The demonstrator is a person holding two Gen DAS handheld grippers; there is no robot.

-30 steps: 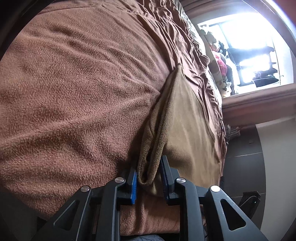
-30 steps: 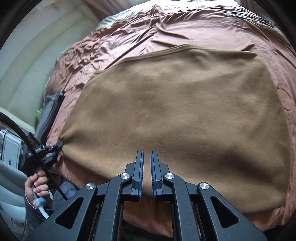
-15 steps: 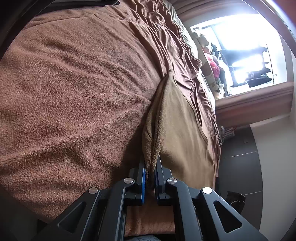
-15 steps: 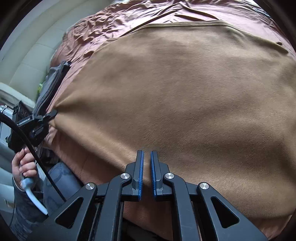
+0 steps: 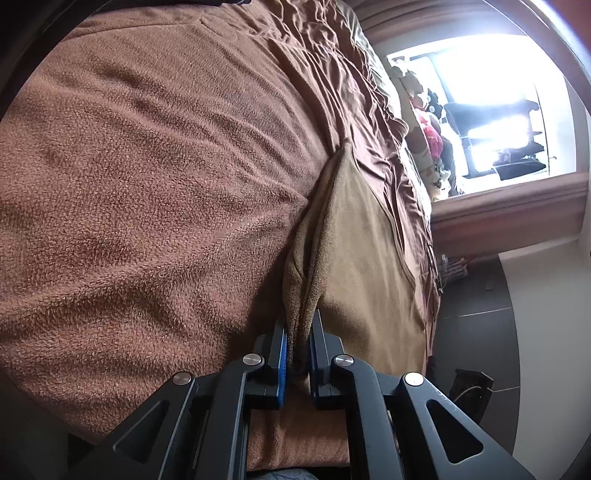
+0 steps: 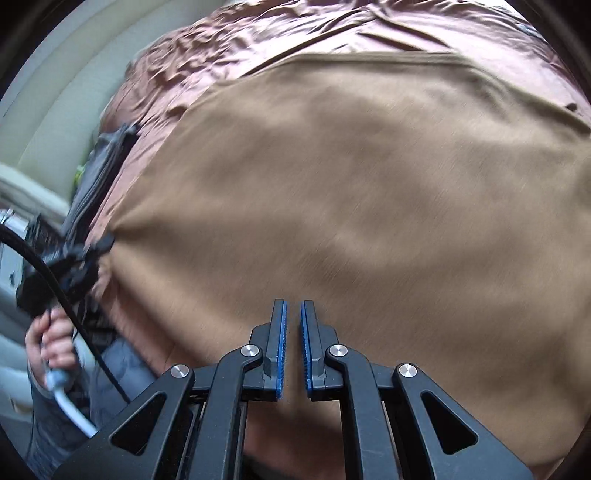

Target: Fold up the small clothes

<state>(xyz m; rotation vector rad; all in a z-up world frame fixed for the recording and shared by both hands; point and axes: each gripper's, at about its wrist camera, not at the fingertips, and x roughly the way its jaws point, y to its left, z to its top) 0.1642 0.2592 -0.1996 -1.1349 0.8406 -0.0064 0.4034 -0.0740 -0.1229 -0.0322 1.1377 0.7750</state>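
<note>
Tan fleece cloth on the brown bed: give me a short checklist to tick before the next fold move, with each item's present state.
1. Left gripper shut on the corner of the tan fleece cloth: ok, a bunched fold sits between the blue pads.
2. Right gripper holding cloth: not ok, its jaws are nearly shut with nothing between them.
3. Cloth lying flat ahead of the right gripper: ok, the tan surface is spread broadly, though the picture is motion-blurred.
4. Far edge straight: cannot tell.
5. Clear of the dark grey bag at the bed's side: ok, it lies beside the cloth, on the reddish-brown bedsheet.
</note>
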